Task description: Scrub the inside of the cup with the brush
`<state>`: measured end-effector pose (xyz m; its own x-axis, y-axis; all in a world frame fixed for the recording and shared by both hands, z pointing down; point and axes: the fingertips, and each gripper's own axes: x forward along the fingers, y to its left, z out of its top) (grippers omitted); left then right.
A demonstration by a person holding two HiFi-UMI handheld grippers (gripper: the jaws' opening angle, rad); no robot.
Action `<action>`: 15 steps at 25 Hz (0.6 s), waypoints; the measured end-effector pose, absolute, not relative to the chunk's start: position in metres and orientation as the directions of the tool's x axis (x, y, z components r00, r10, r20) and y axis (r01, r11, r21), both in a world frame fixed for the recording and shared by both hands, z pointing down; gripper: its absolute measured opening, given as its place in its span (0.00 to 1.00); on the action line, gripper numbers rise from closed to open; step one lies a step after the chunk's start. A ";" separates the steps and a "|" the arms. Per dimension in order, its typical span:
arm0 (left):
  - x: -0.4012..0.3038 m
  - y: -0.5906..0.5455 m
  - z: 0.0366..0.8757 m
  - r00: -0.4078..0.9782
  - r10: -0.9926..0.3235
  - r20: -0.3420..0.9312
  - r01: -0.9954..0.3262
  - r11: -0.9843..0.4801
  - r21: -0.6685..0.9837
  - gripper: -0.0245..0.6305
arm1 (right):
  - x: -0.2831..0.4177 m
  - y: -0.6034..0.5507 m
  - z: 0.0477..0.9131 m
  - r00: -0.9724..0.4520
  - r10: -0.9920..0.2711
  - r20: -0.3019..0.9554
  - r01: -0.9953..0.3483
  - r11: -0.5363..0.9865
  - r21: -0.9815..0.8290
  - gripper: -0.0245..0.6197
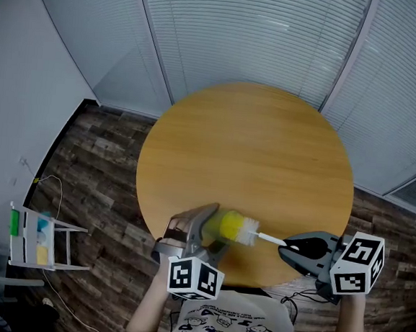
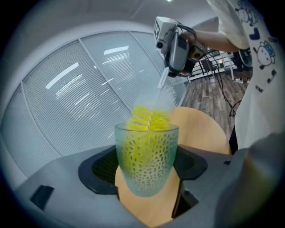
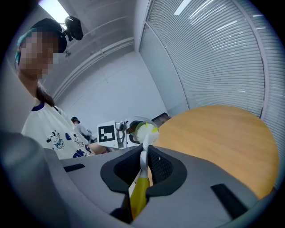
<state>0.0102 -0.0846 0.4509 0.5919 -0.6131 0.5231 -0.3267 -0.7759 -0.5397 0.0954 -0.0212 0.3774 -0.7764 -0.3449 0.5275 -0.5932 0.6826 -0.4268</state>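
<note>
The light-looking, stiff cup (image 2: 147, 147) is clamped by its walls in the left gripper (image 2: 148, 171); the right gripper (image 3: 144, 153) pinches the thin handle of the soft-bristled brush (image 1: 242, 230).

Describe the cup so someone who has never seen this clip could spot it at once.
Start at the round wooden table; at its near edge the left gripper grips the cup. It is a see-through, pale green tumbler with a dimpled pattern, the only thing with the yellow bristles of the brush poking into it.
</note>
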 end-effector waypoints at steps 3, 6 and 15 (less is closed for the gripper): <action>0.012 -0.084 0.448 0.593 -0.614 0.521 -0.318 -0.773 -0.549 0.61 | 0.092 -0.023 0.381 -0.778 -0.340 0.529 -0.593 0.677 -0.436 0.11; 0.014 -0.083 0.448 0.589 -0.617 0.522 -0.310 -0.769 -0.559 0.61 | 0.089 -0.022 0.384 -0.773 -0.332 0.541 -0.593 0.683 -0.427 0.11; 0.009 -0.081 0.447 0.567 -0.639 0.520 -0.284 -0.744 -0.605 0.61 | 0.076 -0.020 0.392 -0.774 -0.317 0.548 -0.585 0.688 -0.430 0.11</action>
<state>0.0092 -0.0810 0.4468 0.5666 -0.6394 0.5198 -0.2840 -0.7437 -0.6052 0.0759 -0.0201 0.3918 -0.7744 -0.3170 0.5476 -0.5853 0.6876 -0.4297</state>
